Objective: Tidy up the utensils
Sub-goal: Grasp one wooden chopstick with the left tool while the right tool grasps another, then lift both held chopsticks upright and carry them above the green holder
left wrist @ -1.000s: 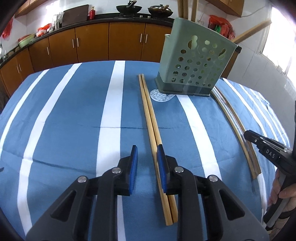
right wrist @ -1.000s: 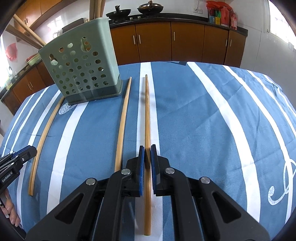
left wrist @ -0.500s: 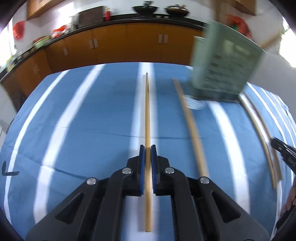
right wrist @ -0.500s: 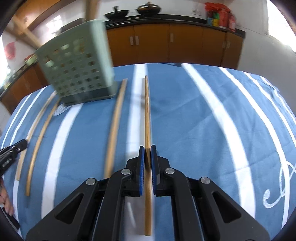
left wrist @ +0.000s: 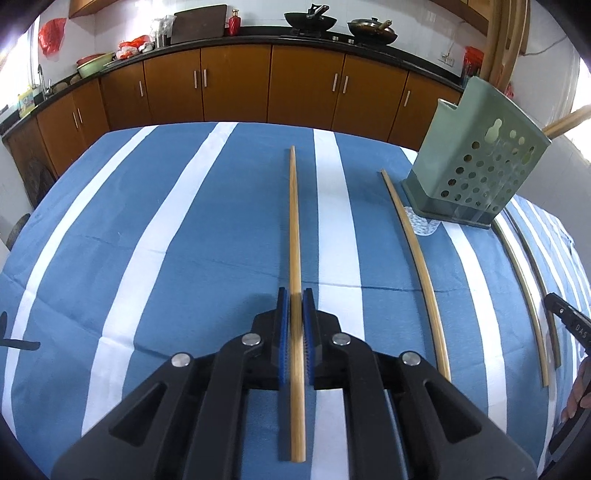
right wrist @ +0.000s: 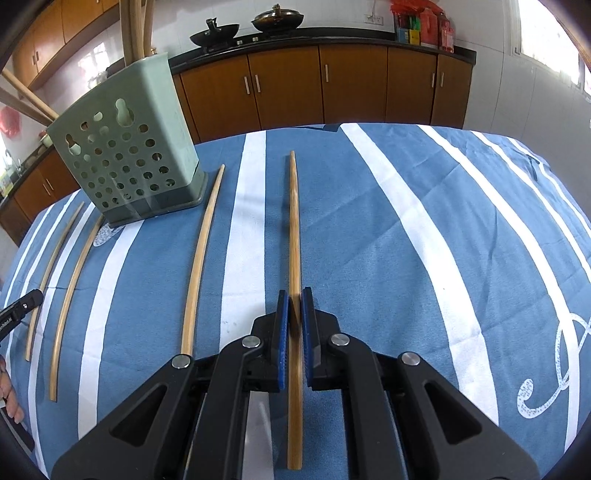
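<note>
My left gripper [left wrist: 295, 306] is shut on a bamboo chopstick [left wrist: 294, 229] that points straight ahead above the striped blue cloth. My right gripper [right wrist: 294, 304] is shut on another bamboo chopstick [right wrist: 293, 221], also pointing ahead. A green perforated utensil holder [left wrist: 476, 162] stands on the table, at the right in the left wrist view and at the left in the right wrist view [right wrist: 125, 158]. Loose chopsticks lie on the cloth: one beside the holder [left wrist: 417, 254] [right wrist: 201, 258] and a pair further out [left wrist: 524, 284] [right wrist: 70, 280].
The blue and white striped tablecloth [left wrist: 166, 240] covers the table. Brown kitchen cabinets [left wrist: 236, 88] with woks on the counter run behind it. The other gripper's tip shows at each frame's edge [left wrist: 569, 321] [right wrist: 18, 308]. Wooden sticks stand in the holder's top [left wrist: 506, 33].
My left gripper closed on one chopstick of the pair and shifted left with it, leaving its mate on the cloth. My right gripper kept hold of its chopstick.
</note>
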Tool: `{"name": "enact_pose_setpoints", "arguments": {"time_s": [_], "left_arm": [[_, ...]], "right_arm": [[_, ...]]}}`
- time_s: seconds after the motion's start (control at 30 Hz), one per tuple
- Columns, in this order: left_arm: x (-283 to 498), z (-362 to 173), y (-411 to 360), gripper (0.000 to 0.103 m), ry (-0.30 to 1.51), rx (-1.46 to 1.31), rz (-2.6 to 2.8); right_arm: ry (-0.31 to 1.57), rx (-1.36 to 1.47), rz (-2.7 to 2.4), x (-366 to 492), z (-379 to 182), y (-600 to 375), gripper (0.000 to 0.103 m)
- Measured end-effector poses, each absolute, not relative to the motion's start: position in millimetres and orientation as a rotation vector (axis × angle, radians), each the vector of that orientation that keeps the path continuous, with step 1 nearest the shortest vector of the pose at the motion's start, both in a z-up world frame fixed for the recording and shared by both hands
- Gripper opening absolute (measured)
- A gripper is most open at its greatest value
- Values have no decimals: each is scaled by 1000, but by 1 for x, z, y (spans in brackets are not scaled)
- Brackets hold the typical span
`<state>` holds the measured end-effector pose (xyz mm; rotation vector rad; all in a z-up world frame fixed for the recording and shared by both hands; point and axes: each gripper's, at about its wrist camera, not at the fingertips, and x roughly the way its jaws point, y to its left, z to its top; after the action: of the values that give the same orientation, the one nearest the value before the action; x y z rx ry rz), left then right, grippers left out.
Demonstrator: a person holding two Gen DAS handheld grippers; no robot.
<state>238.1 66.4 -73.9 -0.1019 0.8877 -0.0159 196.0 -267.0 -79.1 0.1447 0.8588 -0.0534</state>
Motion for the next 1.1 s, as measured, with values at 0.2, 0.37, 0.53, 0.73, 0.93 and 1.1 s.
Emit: {"name": "enact_pose_setpoints", "arguments": {"time_s": [0.2,0.37,0.53,0.73,0.93,1.1], "left_arm": [[238,-73,65,10,888,-97,-14],[238,-73,66,10,888,-102,-16],[238,-73,66,10,888,-100,-15],[238,-74,66,11,887,-102,-15],[238,-74,65,11,887,-102,-13],[238,-74,65,11,886,-102,-13]], "right_arm": [[861,120,-65,197,-79,-263,8],[861,121,-65,197,-79,-261,8],[860,122,-65,197,-79,-262,8],[860,121,-65,197,-79,-262,8],[860,122,-64,197,-79,-263,8],[860,123,-64,197,-79,-263,8]]}}
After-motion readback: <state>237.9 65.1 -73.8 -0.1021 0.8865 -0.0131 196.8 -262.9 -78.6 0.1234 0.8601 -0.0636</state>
